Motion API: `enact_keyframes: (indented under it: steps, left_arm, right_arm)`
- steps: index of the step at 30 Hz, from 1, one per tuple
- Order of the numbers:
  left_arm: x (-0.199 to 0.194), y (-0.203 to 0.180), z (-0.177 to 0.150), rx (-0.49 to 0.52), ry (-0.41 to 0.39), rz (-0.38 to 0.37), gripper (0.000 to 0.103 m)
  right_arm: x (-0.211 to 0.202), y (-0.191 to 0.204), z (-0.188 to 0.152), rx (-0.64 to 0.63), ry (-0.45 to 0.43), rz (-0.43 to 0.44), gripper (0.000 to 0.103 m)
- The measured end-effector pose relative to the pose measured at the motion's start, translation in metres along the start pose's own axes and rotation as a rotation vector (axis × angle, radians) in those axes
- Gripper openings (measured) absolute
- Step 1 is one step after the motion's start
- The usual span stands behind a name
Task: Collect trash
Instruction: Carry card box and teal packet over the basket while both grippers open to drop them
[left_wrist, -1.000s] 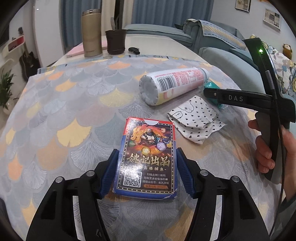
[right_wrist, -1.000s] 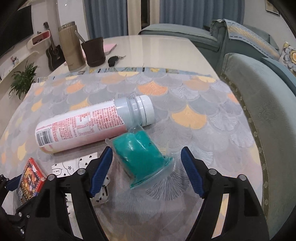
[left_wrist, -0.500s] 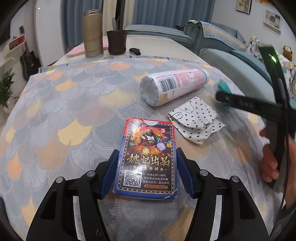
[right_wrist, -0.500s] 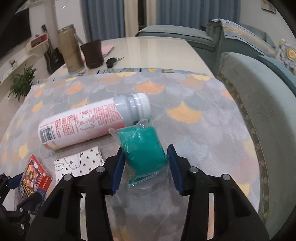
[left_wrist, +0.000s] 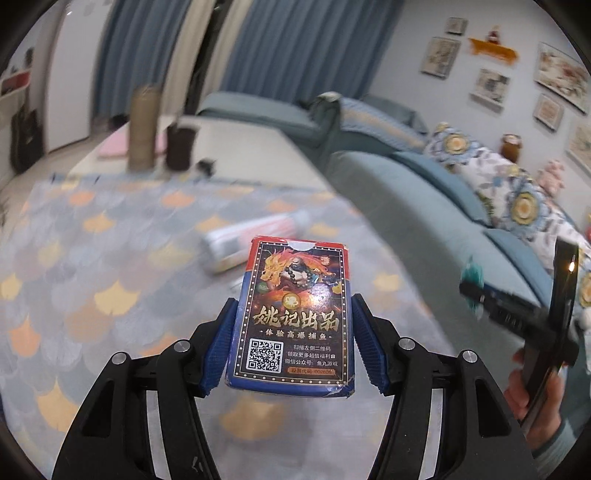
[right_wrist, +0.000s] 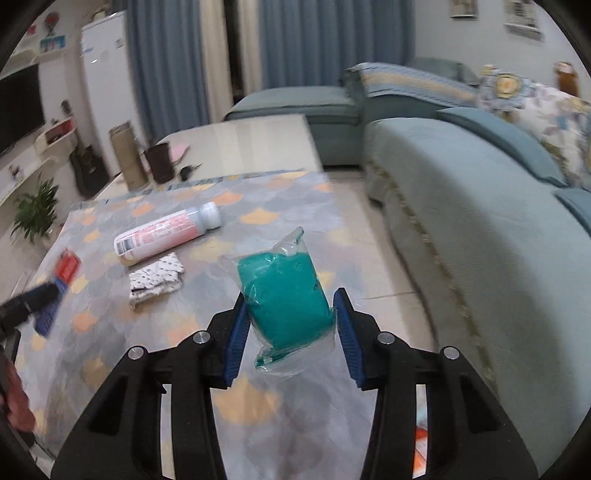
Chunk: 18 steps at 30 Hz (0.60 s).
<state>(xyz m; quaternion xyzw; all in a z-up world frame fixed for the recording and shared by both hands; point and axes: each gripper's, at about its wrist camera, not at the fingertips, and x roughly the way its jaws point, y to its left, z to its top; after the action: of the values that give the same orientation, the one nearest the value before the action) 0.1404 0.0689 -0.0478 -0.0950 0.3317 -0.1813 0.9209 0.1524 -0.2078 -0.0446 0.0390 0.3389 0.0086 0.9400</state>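
My left gripper (left_wrist: 293, 341) is shut on a blue and red card box (left_wrist: 293, 314) with a dragon picture and holds it in the air above the table. My right gripper (right_wrist: 290, 325) is shut on a clear plastic bag of teal stuff (right_wrist: 284, 295), also lifted off the table. On the patterned tablecloth (right_wrist: 258, 402) lie a white and pink bottle (right_wrist: 166, 232) on its side and a crumpled dotted paper (right_wrist: 155, 282). The right gripper with the teal bag (left_wrist: 472, 275) shows at the right edge of the left wrist view, a hand (left_wrist: 532, 391) under it.
At the table's far end stand a tan flask (right_wrist: 125, 158), a dark cup (right_wrist: 160, 162) and keys (right_wrist: 188, 171). A blue-green sofa (right_wrist: 480, 206) runs along the right side, with tiled floor (right_wrist: 388, 280) between it and the table. A potted plant (right_wrist: 35, 210) stands at the left.
Both grippers have risen off the table with their loads. The right gripper closed on the teal bag, lifted it and swung right. The card box left the cloth in the left gripper.
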Motion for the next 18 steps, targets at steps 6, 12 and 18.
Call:
enact_keyframes:
  steps: [6,12,18]
  left_arm:
    - [-0.035,-0.082,0.02,0.123,-0.064,-0.084,0.058]
    - [-0.043,-0.168,0.024,0.239,-0.06,-0.171,0.058]
    - [-0.021,-0.245,0.014,0.313,0.013,-0.271,0.058]
  right_arm:
    - [-0.077,-0.055,-0.019,0.127,-0.067,-0.094,0.042]
    - [-0.116,-0.114,-0.043,0.268,-0.062,-0.174,0.042]
    - [-0.133,-0.174,-0.07,0.394,-0.015,-0.216,0.042]
